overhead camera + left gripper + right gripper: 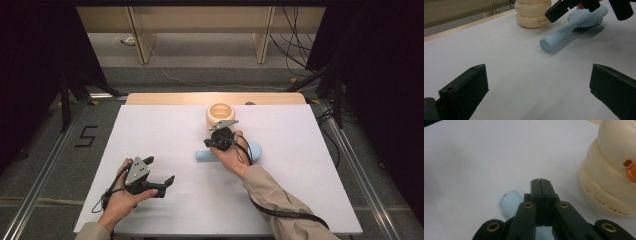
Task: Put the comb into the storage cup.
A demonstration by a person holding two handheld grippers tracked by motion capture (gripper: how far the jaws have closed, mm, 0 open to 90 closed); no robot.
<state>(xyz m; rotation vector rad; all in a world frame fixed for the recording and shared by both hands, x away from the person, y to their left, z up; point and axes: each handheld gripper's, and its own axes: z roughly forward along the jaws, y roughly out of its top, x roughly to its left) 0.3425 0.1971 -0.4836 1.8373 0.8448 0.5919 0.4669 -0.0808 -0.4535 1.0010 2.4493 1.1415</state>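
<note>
Centrally, the right gripper (218, 140) hovers with its jaws pressed together, empty, above a light blue hairbrush (207, 156) lying on the white table (165, 130). Just beyond it, at the far edge, stands a cream ringed container (220, 114). Near left, the left gripper (159, 176) rests with jaws apart.

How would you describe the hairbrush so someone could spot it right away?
Start at the white table and find the cream ringed container near its far edge. Just in front lies the light blue hairbrush, bristles down, the only blue thing there, with a long round-ended handle.
</note>
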